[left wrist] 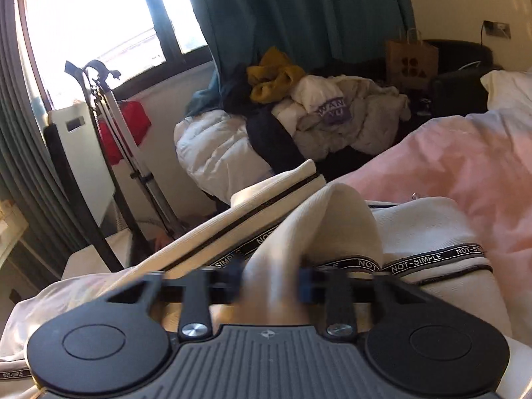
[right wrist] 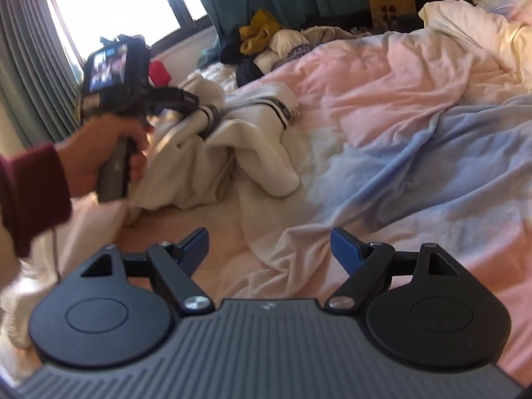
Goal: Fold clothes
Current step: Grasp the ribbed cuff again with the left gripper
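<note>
A cream garment with black "NOT-SIMPLE" tape (left wrist: 332, 219) lies crumpled on the pink and blue duvet (right wrist: 399, 126). My left gripper (left wrist: 271, 282) is shut on a fold of the cream garment and holds it raised off the bed. In the right wrist view the same garment (right wrist: 252, 143) lies bunched at the left, with the left gripper's body (right wrist: 133, 89) in a hand over it. My right gripper (right wrist: 269, 249) is open and empty, above the duvet and short of the garment.
A pile of other clothes (left wrist: 319, 109) with a mustard top (right wrist: 257, 31) sits at the bed's far side below a teal curtain (left wrist: 299, 10). A brown paper bag (left wrist: 410, 60) stands behind. A metal stand (left wrist: 109, 126) and white board are at the left by the window.
</note>
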Demonstrator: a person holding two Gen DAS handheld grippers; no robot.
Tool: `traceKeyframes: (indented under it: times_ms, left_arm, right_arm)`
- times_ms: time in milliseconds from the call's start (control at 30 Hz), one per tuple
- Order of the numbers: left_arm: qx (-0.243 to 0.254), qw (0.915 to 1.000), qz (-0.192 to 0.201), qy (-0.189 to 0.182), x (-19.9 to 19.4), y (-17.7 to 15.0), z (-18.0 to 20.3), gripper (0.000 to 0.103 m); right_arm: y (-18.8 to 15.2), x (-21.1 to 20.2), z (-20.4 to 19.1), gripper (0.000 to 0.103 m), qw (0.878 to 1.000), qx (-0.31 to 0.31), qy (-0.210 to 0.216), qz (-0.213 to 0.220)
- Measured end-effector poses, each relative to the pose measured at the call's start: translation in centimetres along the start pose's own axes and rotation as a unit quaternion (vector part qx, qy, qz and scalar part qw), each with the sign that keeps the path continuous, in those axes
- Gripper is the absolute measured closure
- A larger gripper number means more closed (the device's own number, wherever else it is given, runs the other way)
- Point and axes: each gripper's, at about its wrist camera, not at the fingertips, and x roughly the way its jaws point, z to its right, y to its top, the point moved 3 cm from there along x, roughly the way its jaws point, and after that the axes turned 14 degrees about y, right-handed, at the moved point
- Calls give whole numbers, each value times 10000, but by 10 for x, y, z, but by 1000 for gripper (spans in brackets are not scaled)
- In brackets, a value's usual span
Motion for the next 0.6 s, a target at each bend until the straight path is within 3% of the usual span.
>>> traceKeyframes:
  times_ms: [100,300,600]
  left_arm:
    - [-146,9996,191,-131,-21,-3,-12,94]
    - [-683,9938,744,-464,-131,-27,-69,95]
    - [-1076,9862,910,-867,-292,-134,-128,96]
  right_arm:
    - [0,0,-17,21,9982,-565,-6,175]
    - [6,-11,-20,21,9982,-456,198,349]
    - [24,-58,-16,21,9936,365,646,856]
